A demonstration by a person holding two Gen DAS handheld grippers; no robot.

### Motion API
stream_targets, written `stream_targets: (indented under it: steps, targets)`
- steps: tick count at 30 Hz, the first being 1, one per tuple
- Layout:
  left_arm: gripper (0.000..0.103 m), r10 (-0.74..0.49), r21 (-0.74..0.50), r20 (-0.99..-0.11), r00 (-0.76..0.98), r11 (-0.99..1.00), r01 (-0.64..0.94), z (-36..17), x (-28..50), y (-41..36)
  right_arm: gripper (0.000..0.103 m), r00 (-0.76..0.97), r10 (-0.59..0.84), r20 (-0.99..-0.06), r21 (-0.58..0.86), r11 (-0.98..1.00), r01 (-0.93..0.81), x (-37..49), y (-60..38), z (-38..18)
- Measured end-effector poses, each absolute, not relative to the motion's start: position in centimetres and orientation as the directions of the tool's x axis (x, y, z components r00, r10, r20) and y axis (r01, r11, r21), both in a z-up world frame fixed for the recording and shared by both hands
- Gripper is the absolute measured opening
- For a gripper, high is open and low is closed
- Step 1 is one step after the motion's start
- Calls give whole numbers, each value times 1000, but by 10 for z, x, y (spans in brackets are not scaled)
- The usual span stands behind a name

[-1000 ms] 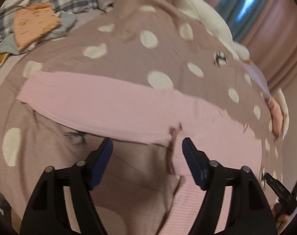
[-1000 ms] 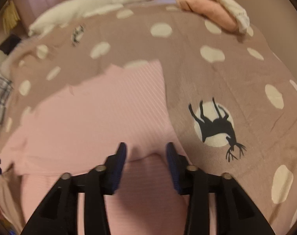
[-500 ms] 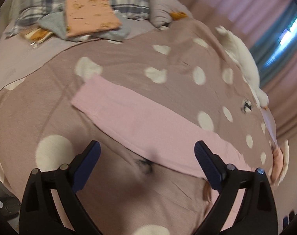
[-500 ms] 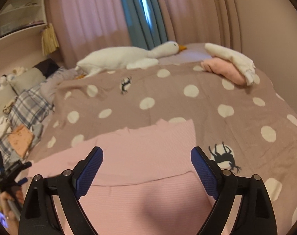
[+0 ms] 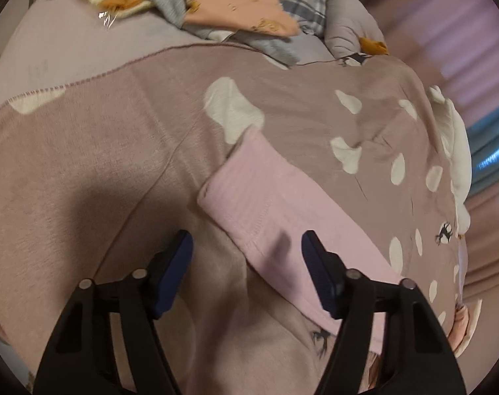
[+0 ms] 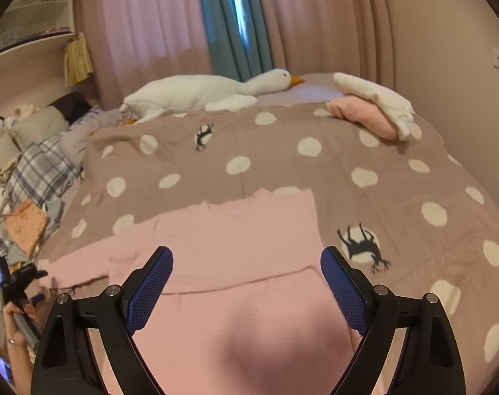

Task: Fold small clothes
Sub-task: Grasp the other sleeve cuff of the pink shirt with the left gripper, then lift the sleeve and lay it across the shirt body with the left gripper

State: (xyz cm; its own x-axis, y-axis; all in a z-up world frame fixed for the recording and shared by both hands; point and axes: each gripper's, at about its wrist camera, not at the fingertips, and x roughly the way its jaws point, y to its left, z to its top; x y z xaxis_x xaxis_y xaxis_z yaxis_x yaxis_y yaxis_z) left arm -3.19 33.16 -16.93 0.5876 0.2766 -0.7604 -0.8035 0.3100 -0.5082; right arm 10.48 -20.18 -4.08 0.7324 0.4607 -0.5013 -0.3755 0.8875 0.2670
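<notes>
your pink top (image 6: 236, 250) lies flat on the dotted blanket (image 6: 364, 151) of the bed, its lower part already folded up over the body, and one sleeve (image 5: 275, 217) stretches out to the side. you look to be at the sleeve fold: your left gripper (image 5: 247, 247) hangs just above the cuff end with its jaws wide and empty, the sleeve's hem between them. your right gripper (image 6: 246, 263) hovers over the folded body, also spread wide and holding nothing. next, lower the left onto the cuff, pinch through both layers and carry it across the body. the fabric is a fine ribbed knit, soft and thin, likely to drag and wrinkle on the fuzzy blanket, so lift before you travel.
</notes>
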Motion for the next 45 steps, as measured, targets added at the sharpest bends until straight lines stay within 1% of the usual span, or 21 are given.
stream_targets:
  steps: [1, 4, 6, 7, 10, 12, 14, 19, 23, 27, 37, 40, 45]
  targets:
    - [64, 286, -513, -753, 593, 310, -801, -169, -32, 333, 91, 731, 458, -506, 271, 889, -369, 106, -203, -42]
    - [57, 288, -531, -740, 608, 303, -791, -171, -29, 338, 91, 736, 445, -510, 267, 895, -356, 103, -204, -43]
    - [45, 289, -548, -731, 619, 292, -784, -173, -28, 342, 91, 735, 446, -510, 269, 895, -356, 102, -205, -44]
    - [42, 287, -556, -727, 624, 288, -780, -175, -26, 344, 91, 734, 448, -510, 273, 894, -355, 102, -205, -44]
    - [26, 296, -571, -714, 634, 277, -773, -179, -25, 348, 91, 734, 448, -511, 274, 894, -355, 101, -206, -45]
    - [6, 291, -582, -709, 642, 272, -766, -182, -26, 350, 91, 735, 442, -514, 272, 897, -349, 100, -206, -46]
    - [6, 277, -601, -706, 652, 254, -758, -185, -26, 353, 91, 732, 442, -518, 277, 897, -345, 100, -207, -47]
    - [5, 308, -590, -695, 649, 271, -760, -168, -26, 346, 91, 731, 439, -522, 285, 898, -336, 97, -209, -48]
    - [5, 324, -585, -678, 660, 305, -751, -147, -22, 338, 91, 745, 436, -505, 283, 899, -334, 94, -213, -42]
    - [5, 340, -576, -644, 686, 375, -727, -117, -13, 322, 91, 756, 434, -490, 276, 900, -338, 91, -216, -37]
    - [5, 306, -528, -582, 754, 562, -636, -53, 23, 265, 91, 764, 428, -483, 283, 902, -326, 88, -228, -39]
    - [5, 270, -523, -562, 782, 616, -589, -38, 36, 245, 91, 767, 426, -479, 287, 902, -322, 88, -233, -39]
    - [5, 219, -477, -558, 800, 705, -525, -21, 62, 207, 91, 775, 429, -464, 299, 899, -319, 85, -242, -39]
